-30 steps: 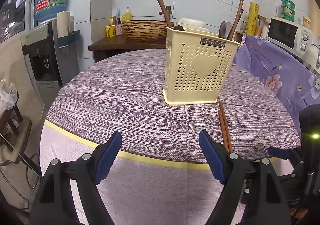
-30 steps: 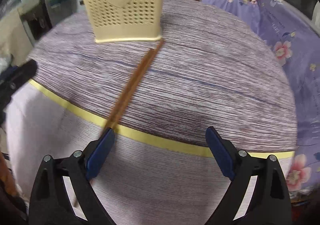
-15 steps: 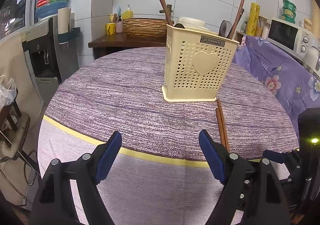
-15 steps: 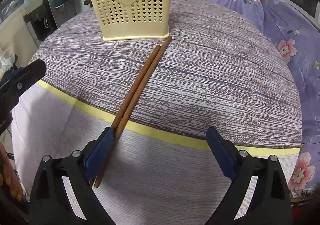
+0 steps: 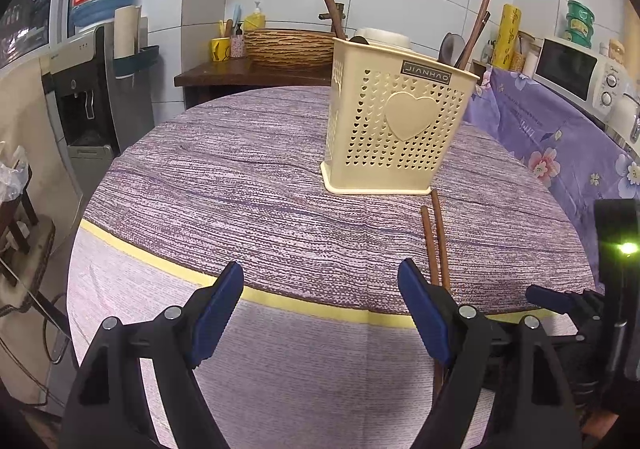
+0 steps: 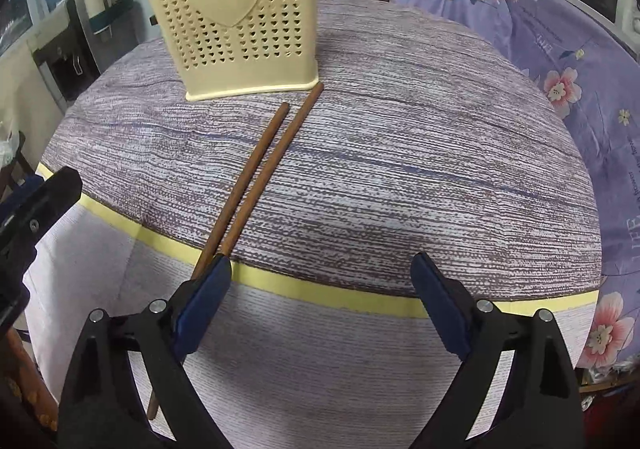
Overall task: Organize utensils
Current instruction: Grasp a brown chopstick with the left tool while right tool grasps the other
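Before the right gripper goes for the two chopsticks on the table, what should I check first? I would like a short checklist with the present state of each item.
1. Right gripper open, nothing held: ok.
2. Chopsticks lie side by side on the table: ok.
3. Chopsticks between the right gripper's fingers: not ok; they pass by its left finger.
4. Utensil holder upright: ok.
5. Free room inside the holder: cannot tell.
6. Left gripper open, clear of the chopsticks: ok.
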